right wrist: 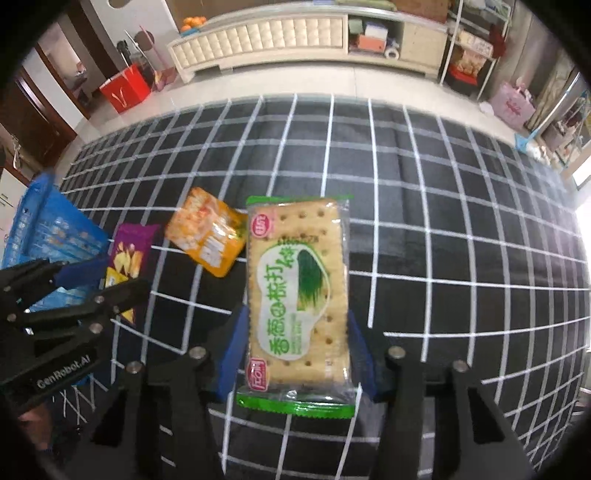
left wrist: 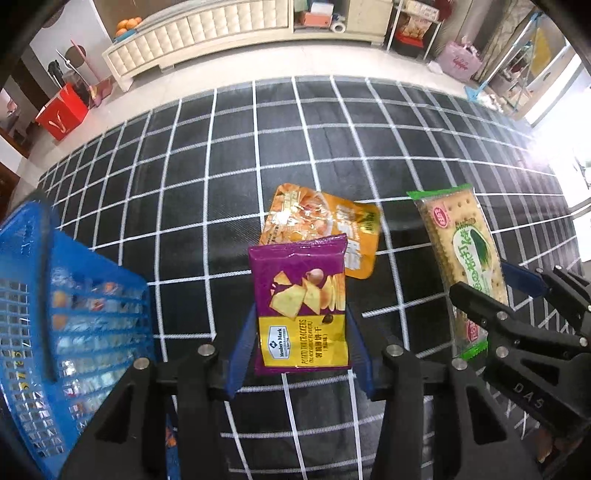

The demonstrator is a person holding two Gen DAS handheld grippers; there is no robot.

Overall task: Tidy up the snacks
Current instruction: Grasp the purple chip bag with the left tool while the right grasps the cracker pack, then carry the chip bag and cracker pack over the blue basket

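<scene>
My left gripper (left wrist: pixel 301 328) is shut on a purple and yellow potato cracker packet (left wrist: pixel 301 302) and holds it above the black grid cloth (left wrist: pixel 332 147). My right gripper (right wrist: pixel 297 332) is shut on a green-edged soda cracker pack (right wrist: pixel 297 291), also lifted. An orange snack bag (left wrist: pixel 325 225) lies on the cloth just behind the purple packet; it also shows in the right wrist view (right wrist: pixel 208 236). A blue mesh basket (left wrist: pixel 55 314) stands at the left with wrapped snacks inside. The right gripper with its cracker pack (left wrist: pixel 461 251) shows at the right of the left wrist view.
The cloth-covered surface extends far back and right. Beyond it are a white padded bench (left wrist: pixel 199 33), a red bag (left wrist: pixel 62 110) on the floor, shelves (right wrist: pixel 469 44) and a pink bag (left wrist: pixel 460 61).
</scene>
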